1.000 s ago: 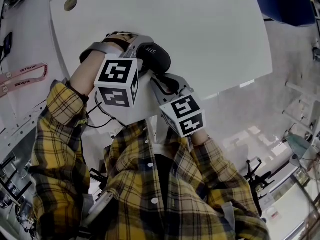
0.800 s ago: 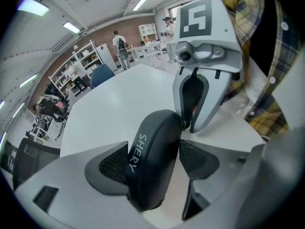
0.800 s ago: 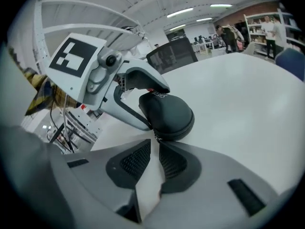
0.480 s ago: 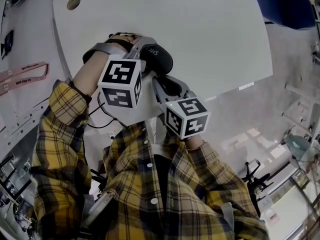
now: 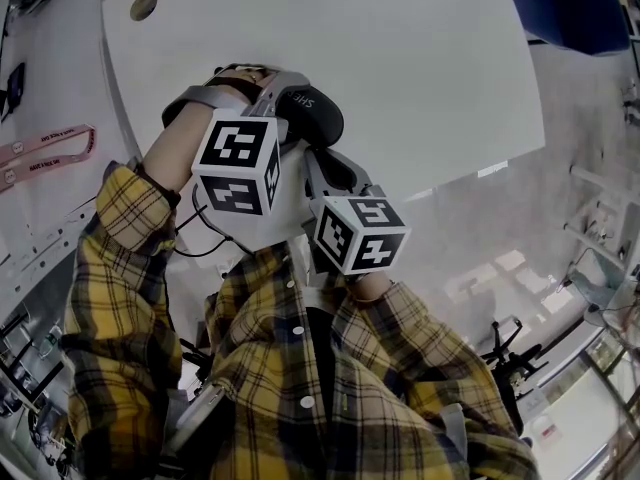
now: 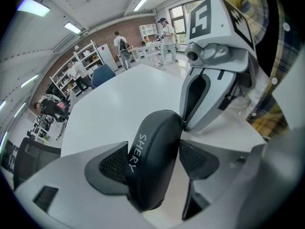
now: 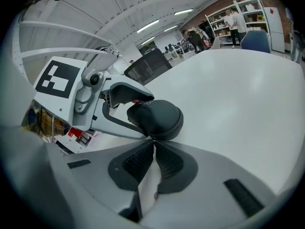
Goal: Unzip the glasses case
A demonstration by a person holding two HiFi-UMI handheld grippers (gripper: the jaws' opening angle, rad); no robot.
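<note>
A black zip-up glasses case (image 5: 314,115) printed "SHERY" lies near the front edge of the white table (image 5: 400,58). My left gripper (image 5: 297,111) is shut on it, and the two ribbed pads (image 6: 113,164) press the case (image 6: 151,163) from both sides. My right gripper (image 5: 318,156) meets the case's near end from the right. Its jaws are pressed together at the seam of the case (image 7: 158,117), with the right gripper (image 7: 153,141) pinching the small zipper pull, which is mostly hidden. The seam looks closed.
A round cable hole (image 5: 143,6) sits at the table's far left corner. A pink lanyard (image 5: 45,154) lies on the floor at the left, and a blue chair (image 5: 575,8) stands at the top right. People and shelves stand far behind the table.
The right gripper's marker cube has shifted left and turned, towards my body. The left gripper and the case have barely moved.
</note>
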